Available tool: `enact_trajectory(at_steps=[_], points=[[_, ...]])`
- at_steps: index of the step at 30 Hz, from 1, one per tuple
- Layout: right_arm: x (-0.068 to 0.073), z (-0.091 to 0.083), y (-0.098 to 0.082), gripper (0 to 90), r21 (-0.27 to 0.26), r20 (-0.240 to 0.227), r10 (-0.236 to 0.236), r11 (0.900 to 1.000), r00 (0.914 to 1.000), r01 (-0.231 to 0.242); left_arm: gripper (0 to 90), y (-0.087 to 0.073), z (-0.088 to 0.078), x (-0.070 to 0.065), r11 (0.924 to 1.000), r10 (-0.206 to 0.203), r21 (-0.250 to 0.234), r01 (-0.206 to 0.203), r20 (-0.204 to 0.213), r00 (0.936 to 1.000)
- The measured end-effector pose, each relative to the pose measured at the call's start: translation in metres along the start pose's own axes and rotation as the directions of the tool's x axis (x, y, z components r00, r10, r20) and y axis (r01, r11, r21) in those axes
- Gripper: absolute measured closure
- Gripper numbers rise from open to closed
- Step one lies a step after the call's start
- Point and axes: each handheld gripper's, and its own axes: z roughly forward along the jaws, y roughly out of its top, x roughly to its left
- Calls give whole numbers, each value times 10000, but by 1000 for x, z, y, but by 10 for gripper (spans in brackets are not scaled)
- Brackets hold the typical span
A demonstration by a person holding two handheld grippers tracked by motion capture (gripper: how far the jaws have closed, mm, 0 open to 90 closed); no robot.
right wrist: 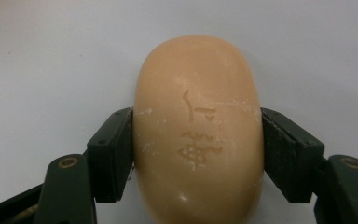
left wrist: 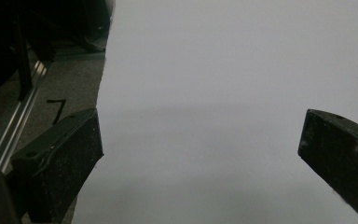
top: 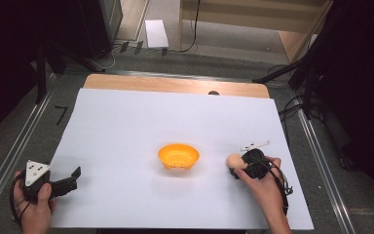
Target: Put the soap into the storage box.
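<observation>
A pale peach oval bar of soap [right wrist: 198, 130] with a stamped mark lies between the jaws of my right gripper [right wrist: 196, 149], and both black pads press on its sides. In the high view the soap [top: 233, 160] sits on the white sheet right of an orange bowl [top: 178, 156], with the right gripper [top: 241, 165] shut on it. My left gripper [top: 75, 178] rests at the sheet's near left corner. Its jaws stand wide apart over bare white paper, left gripper [left wrist: 200, 149], with nothing between them.
A white sheet [top: 175, 122] covers a wooden table whose far edge [top: 175, 84] shows beyond it. Metal rails [top: 9, 156] run along both sides of the table. Cables and dark stands sit at the far right [top: 302, 92].
</observation>
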Motion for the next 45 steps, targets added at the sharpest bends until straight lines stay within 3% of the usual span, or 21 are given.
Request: enact_trajectory(at_steps=[13,23,35,39,45], points=[[-1,0,-2,328,-162,-57,-472,9988,9989,471,2,0,0,0,10000,6,72,-6,9,10000],[-7,-5,1,330,-81,-601,-1003,9950,9931,1000,2,0,0,0,10000,1,80,-1,20,10000],[-8,-24,17,330,-416,-994,-1690,9853,9806,1656,2,0,0,0,9999,29,96,-29,-10,10000],[-6,-31,26,329,-772,-1037,-2347,9707,9665,2274,1,0,0,0,9999,49,101,-49,-2,10000],[-3,-36,37,330,-1040,-987,-2823,9566,9542,2722,2,0,0,0,10000,36,93,-36,6,10000]])
